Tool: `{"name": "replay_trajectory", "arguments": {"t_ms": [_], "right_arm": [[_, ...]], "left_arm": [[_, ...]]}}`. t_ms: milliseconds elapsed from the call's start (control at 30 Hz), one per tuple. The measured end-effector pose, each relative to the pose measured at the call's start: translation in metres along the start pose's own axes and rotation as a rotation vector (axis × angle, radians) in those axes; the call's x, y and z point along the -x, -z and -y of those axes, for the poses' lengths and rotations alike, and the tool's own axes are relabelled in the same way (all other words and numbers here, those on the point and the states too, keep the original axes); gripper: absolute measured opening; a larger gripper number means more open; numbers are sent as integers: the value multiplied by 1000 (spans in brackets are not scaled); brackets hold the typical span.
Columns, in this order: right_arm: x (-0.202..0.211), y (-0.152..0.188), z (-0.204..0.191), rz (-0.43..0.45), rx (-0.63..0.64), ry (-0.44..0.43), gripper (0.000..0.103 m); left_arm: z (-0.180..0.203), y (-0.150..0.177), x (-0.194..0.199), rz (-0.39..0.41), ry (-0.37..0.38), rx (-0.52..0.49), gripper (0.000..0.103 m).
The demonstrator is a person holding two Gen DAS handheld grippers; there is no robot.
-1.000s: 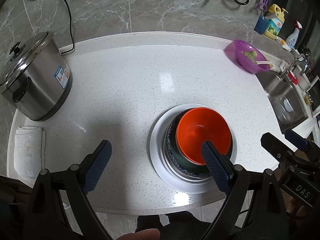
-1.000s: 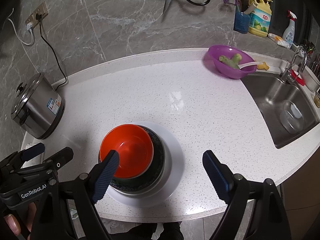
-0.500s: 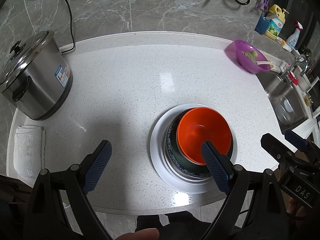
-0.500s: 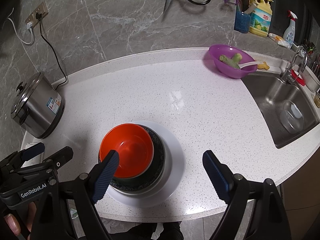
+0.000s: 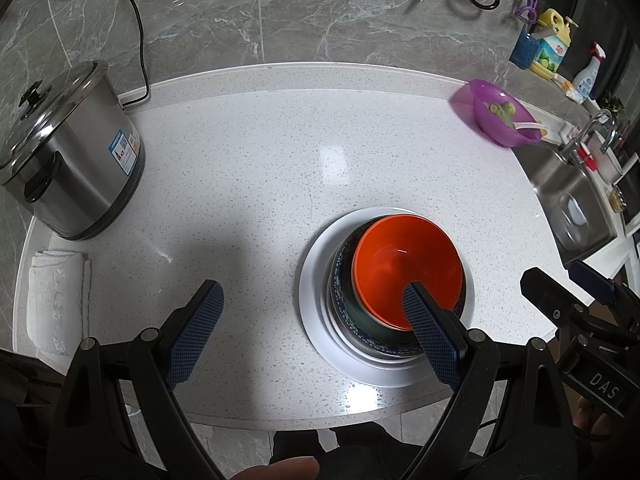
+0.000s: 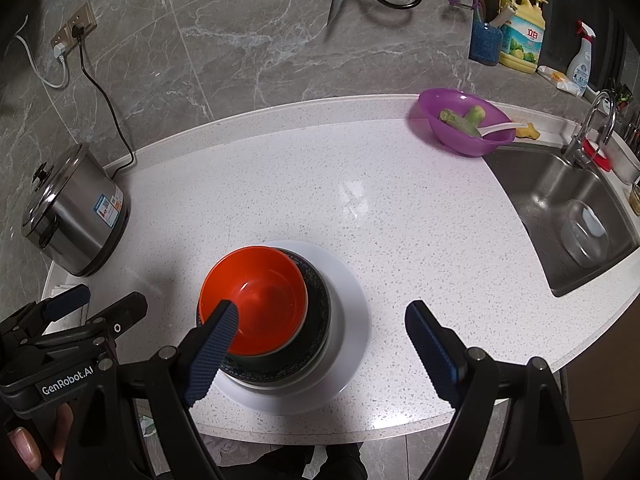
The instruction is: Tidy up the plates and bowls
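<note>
Both my left gripper [image 5: 312, 328] and right gripper [image 6: 320, 344] gape empty; I'd leave the orange bowl [image 6: 254, 304] nested, untouched.

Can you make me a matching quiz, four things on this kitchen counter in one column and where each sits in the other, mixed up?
Things:
1. orange bowl
2. purple bowl
3. steel pot
4. white plate

Places:
A. beside the sink
B. bottom of the stack
C. top of the stack
D. far left, by the wall

Pairs: 1-C, 2-A, 3-D, 4-B
</note>
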State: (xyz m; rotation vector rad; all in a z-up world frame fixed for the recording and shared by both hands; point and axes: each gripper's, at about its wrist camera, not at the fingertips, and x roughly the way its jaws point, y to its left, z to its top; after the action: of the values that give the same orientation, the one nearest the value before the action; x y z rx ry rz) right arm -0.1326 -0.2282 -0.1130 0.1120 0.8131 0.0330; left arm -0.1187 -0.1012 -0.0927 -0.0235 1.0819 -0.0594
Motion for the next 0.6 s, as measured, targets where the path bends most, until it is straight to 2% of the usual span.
{"name": "replay_trajectory", "arguments": {"t_ms": [600], "right_arm": [[-3, -1, -1, -5, 5, -6, 87]], "left_arm": [[3, 0, -1, 2, 2, 6, 91]]}}
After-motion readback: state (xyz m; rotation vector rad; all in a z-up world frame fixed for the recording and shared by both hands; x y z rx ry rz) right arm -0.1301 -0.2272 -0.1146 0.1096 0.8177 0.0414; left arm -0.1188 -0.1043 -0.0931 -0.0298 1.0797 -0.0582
